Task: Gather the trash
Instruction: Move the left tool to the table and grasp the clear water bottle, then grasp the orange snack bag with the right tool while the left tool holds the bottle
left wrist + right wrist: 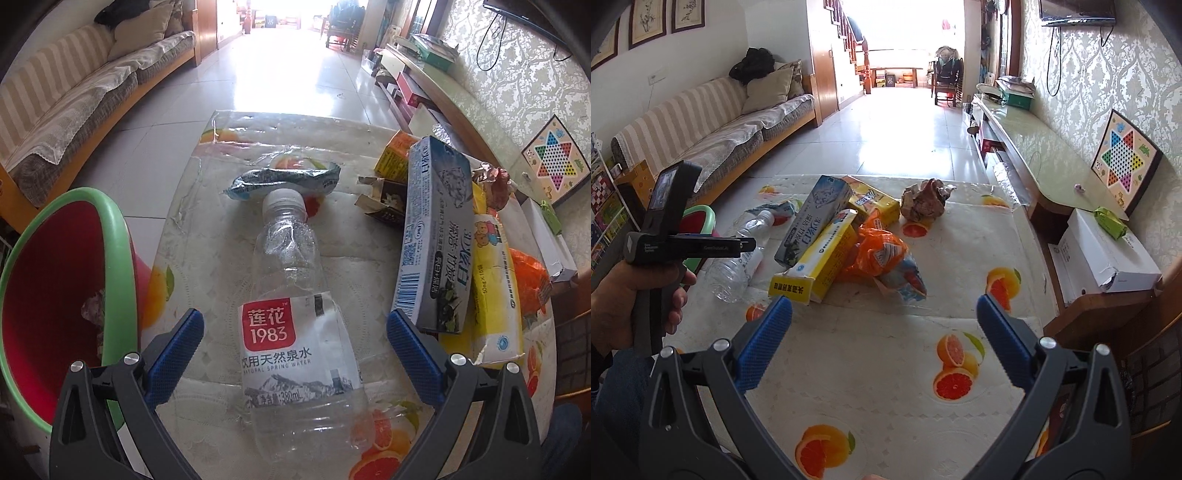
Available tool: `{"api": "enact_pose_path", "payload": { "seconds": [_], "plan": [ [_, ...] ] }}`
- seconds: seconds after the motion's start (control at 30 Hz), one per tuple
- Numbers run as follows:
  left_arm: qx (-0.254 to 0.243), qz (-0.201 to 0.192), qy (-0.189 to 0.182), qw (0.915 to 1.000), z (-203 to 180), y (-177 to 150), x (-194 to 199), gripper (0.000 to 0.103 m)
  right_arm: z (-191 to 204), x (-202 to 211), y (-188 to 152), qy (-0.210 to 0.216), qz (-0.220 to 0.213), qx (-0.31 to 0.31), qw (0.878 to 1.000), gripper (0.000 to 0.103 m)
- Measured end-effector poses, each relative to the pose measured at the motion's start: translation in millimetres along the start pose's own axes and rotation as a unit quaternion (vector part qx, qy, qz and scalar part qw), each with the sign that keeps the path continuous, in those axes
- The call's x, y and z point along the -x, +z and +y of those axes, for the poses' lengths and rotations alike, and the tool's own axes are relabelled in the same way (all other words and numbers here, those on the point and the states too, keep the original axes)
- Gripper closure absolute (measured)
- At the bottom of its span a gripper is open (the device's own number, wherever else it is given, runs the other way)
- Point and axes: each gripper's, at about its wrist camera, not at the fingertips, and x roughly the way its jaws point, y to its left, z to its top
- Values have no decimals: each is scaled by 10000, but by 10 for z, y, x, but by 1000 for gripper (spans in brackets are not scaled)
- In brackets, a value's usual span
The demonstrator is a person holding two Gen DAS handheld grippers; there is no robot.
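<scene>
An empty clear water bottle (295,325) with a white cap lies on the table between the open blue fingers of my left gripper (295,332), which do not touch it. It also shows in the right wrist view (738,254). A crumpled blue wrapper (284,181) lies past its cap. A grey toothpaste box (436,236), a yellow box (495,291) and an orange bag (882,251) are piled to the right. My right gripper (884,317) is open and empty above the tablecloth, short of the pile.
A red bin with a green rim (70,295) stands left of the table (886,406), some trash inside. A crumpled brown paper (923,203) lies at the far side. A white box (1104,254) and a TV cabinet (1034,155) are on the right, a sofa (701,133) on the left.
</scene>
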Motion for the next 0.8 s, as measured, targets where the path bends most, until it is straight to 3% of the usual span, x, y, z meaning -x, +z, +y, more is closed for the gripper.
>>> {"api": "enact_pose_path", "payload": {
  "seconds": [0.1,0.23,0.33,0.47,0.6,0.8],
  "plan": [
    [52,101,32,9999,-13,-2,-99,10,-57,-26,-19,-13,24,-102,9999,5],
    [56,236,52,9997,-19,-18,-201,25,-82,-69,-19,-9,55,-111,9999,5],
    [90,314,20,9995,-8,-16,-256,28,-72,-85,-23,7,75,-107,9999,5],
    [-20,304,95,9995,-13,14,-255,47,-41,-80,-29,25,83,-87,9999,5],
    [-28,324,-52,9995,-18,33,-217,49,-4,-74,-39,23,97,-43,9999,5],
    [-69,8,-109,9999,22,-12,32,49,76,-56,13,40,65,20,10000,5]
  ]
}}
